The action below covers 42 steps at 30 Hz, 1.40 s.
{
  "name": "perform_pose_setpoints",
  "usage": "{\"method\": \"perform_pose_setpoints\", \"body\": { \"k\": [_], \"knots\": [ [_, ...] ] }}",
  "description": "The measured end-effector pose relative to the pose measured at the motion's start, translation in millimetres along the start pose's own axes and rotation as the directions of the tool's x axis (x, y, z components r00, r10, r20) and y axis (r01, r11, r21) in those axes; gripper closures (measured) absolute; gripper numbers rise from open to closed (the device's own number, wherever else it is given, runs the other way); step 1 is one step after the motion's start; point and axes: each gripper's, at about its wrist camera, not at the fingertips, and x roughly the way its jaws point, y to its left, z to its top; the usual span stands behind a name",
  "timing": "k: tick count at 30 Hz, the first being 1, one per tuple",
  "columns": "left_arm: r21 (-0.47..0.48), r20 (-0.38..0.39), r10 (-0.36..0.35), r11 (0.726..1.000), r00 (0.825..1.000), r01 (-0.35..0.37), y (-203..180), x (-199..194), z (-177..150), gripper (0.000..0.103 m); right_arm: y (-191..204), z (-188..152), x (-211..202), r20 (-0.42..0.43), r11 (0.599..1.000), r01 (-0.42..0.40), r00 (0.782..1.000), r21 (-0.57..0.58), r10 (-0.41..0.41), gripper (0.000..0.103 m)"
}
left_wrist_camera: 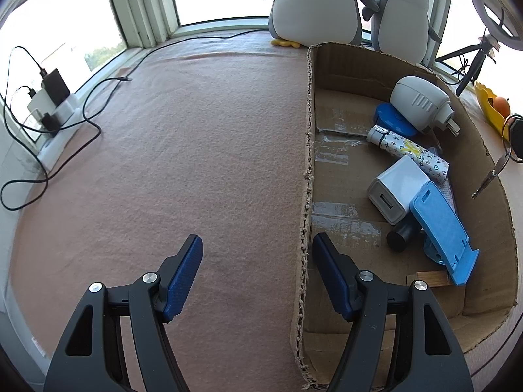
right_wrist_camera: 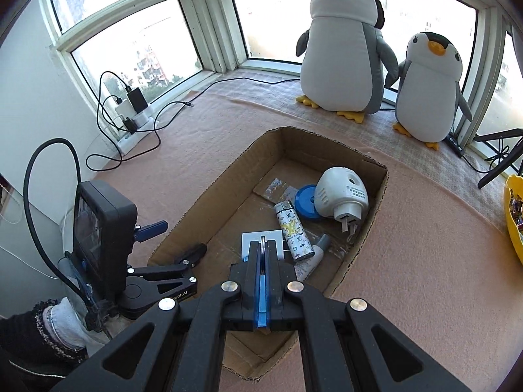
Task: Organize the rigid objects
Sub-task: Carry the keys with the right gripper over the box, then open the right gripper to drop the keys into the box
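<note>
left tongs (left_wrist_camera: pixel 258 261) spread, right tongs (right_wrist_camera: pixel 263 245) clamped

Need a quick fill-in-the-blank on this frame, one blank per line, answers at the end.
1. The sorted items lie in a ____ box.
2. The left tool has its jaws ____, one on each side of the box wall.
3. The right tool is ____ on the key ring.
4. Two plush ____ stand by the window.

Missing words: cardboard; open; shut; penguins
</note>
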Motion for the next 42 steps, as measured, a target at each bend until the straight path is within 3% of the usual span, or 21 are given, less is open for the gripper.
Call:
{"method": "perform_pose_setpoints", "body": {
  "k": [8, 21, 22, 23, 24, 26, 42],
  "knots": [
    [0.004, 0.000, 0.002, 1.000, 1.000, -0.002, 0, 0, 0, 0.033, 15, 0, 35, -0.069, 1.000, -0.011, 0.998, 0.000, 0.011, 0.101],
    [0.009, 0.000, 0.003, 1.000, 1.000, -0.003, -1, -1, 1, 0.033, 12, 5, 35, -0.062, 1.000, 0.014, 0.998, -0.010, -0.015, 0.100],
    [0.009, 0.001, 0.004, 1.000, 1.000, -0.004, -2, -1, 1, 0.033, 13, 6, 34, -0.063, 1.000, 0.016, 0.998, -0.015, -0.017, 0.098],
    [0.009, 0.001, 0.004, 1.000, 1.000, -0.004, -1, -1, 1, 0.033, 14, 6, 34, -0.064, 1.000, 0.013, 0.998, -0.019, -0.014, 0.086],
    [0.008, 0.000, 0.003, 1.000, 1.000, -0.003, -1, -1, 1, 0.033, 15, 7, 34, -0.066, 1.000, 0.014, 0.998, -0.026, -0.016, 0.066],
    [0.008, -0.001, 0.003, 1.000, 1.000, -0.003, -1, -1, 2, 0.033, 18, 6, 31, -0.042, 0.999, 0.037, 0.998, -0.039, -0.038, 0.049],
    [0.025, 0.001, 0.019, 1.000, 1.000, -0.019, -3, -4, 4, 0.033, -2, -17, 21, -0.057, 0.996, 0.084, 0.995, 0.005, -0.083, 0.049]
  ]
}}
